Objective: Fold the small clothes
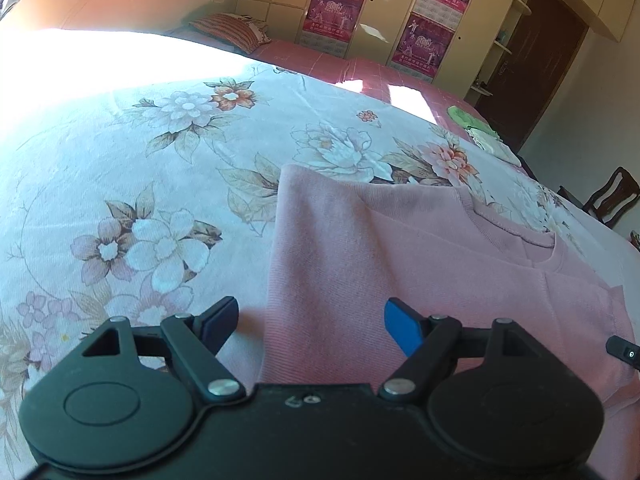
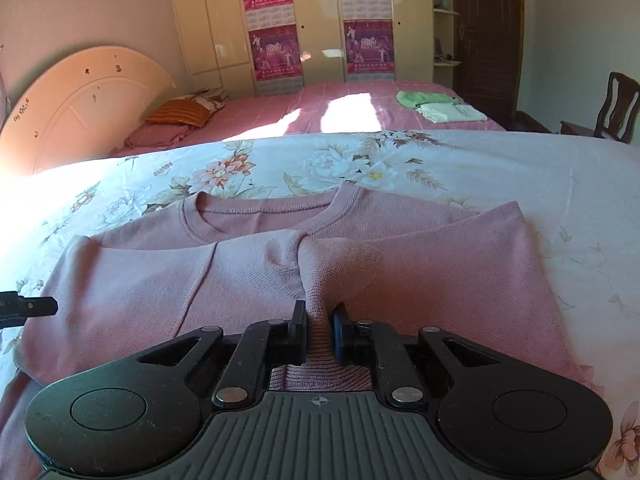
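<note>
Nearest to me, the right tongs (image 2: 320, 322) are clenched on a pinched ridge of the pink sweater (image 2: 248, 280), the fabric gathered into a narrow fold between the two pads and rising from the garment body. The left tongs (image 1: 308, 326) stand released, jaws wide apart, hovering over the sweater's left edge with nothing between them. The sweater lies flat on the flowered bedsheet (image 2: 540, 168), neckline (image 2: 264, 216) away from me, one side already turned in over the body. Risk, as I judge it: the right grip holds only a small bunch of knit, so a quick lift could let it slip out, or drag the whole garment and undo the turned-in side; the left tongs, empty, give no counter-hold against that. If I close the left tongs where they are, they may catch the sheet along with the sweater edge. Room for moving is good: the sheet lies bare to the left and beyond the neckline, though strong sunlight washes out its far-left part and hides detail there. Farther off, a second bed (image 2: 360, 96) carries folded green and white clothes (image 2: 440, 106), well apart; a chair (image 2: 612, 104) stands at the right.
</note>
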`<state>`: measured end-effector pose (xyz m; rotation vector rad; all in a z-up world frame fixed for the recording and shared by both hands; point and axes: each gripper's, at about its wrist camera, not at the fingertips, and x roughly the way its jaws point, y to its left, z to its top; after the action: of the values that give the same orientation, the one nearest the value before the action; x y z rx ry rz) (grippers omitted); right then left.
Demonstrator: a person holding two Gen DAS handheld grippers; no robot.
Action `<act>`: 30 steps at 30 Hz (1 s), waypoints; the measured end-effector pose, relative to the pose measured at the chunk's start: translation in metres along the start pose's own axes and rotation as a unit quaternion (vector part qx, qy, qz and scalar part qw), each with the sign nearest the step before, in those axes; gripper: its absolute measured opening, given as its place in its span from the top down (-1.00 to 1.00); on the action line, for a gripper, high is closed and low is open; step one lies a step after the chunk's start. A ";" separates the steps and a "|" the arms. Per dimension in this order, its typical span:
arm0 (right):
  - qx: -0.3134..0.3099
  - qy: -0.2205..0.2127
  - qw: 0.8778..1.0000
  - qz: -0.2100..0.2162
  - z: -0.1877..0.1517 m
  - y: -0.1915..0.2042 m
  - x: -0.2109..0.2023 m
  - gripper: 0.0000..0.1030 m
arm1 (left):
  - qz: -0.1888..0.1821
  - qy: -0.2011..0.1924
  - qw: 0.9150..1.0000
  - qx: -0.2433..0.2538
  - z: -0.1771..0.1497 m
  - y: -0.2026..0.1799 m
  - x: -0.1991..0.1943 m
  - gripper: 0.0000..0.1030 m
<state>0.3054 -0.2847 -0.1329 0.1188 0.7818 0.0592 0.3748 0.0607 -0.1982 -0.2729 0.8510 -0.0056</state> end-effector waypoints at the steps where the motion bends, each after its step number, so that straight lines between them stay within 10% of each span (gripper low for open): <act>1: 0.000 0.001 1.000 -0.012 -0.003 -0.001 0.002 0.78 | 0.001 0.002 1.000 -0.004 0.002 0.001 0.004 -0.54; 6: -0.009 0.024 0.998 -0.049 -0.013 -0.005 0.020 0.73 | 0.020 -0.001 1.000 -0.008 0.015 0.003 0.017 -0.54; 8: -0.015 0.004 0.998 -0.064 -0.010 -0.004 0.013 0.16 | 0.027 -0.002 1.000 -0.004 0.020 0.002 0.022 -0.54; 10: -0.020 -0.020 0.997 -0.074 -0.004 -0.005 0.006 0.02 | 0.032 -0.003 0.999 0.003 0.026 0.000 0.028 -0.54; 30: -0.069 0.015 0.997 -0.039 0.004 0.013 0.016 0.02 | 0.056 0.000 0.997 0.056 0.022 -0.030 0.010 -0.47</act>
<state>0.3195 -0.2708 -0.1396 -0.0445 0.8085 0.0403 0.4011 0.0360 -0.1849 -0.1196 0.8625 0.0510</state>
